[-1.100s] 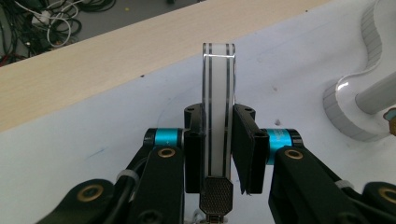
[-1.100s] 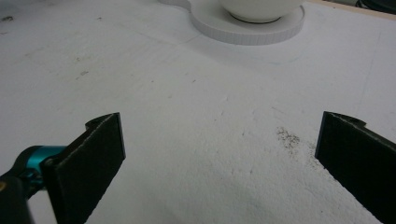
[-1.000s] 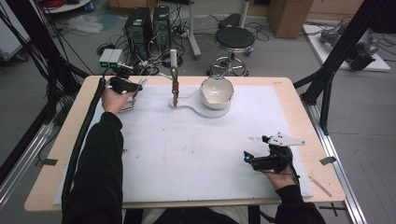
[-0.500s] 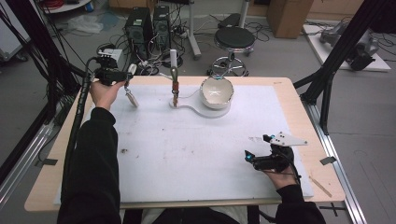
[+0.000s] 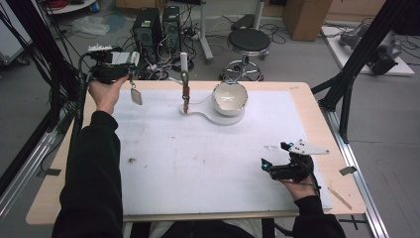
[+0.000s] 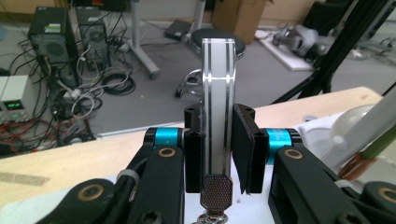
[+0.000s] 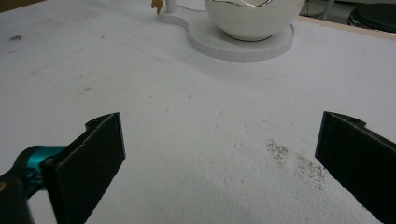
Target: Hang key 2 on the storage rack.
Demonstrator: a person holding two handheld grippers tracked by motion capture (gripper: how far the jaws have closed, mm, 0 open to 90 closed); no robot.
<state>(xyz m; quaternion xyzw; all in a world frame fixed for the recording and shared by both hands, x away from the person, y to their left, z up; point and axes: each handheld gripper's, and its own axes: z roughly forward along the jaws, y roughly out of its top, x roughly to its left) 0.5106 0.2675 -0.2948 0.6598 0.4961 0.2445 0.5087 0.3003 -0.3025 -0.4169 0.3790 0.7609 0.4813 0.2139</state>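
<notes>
My left gripper (image 5: 132, 67) is held in the air over the table's back left corner. It is shut on a flat pale bar (image 6: 217, 93) with dark stripes, a metal mesh end and a short chain. A small flat piece (image 5: 135, 95) dangles under the gripper in the high view. In the left gripper view the jaws (image 6: 218, 119) press both faces of the bar. My right gripper (image 5: 274, 153) rests near the table's front right, open, with bare white mat between its jaws (image 7: 219, 140).
A white bowl (image 5: 229, 96) sits on a white base (image 5: 208, 118) at the back middle, beside an upright rod (image 5: 185, 89) with a white top. Behind the table are computer towers (image 5: 156, 27), cables and a stool (image 5: 249, 42). Black frame struts (image 5: 356, 64) stand at the right.
My left hand has lifted the bar off the table's back left and carried it up and outward. The right gripper has not moved.
</notes>
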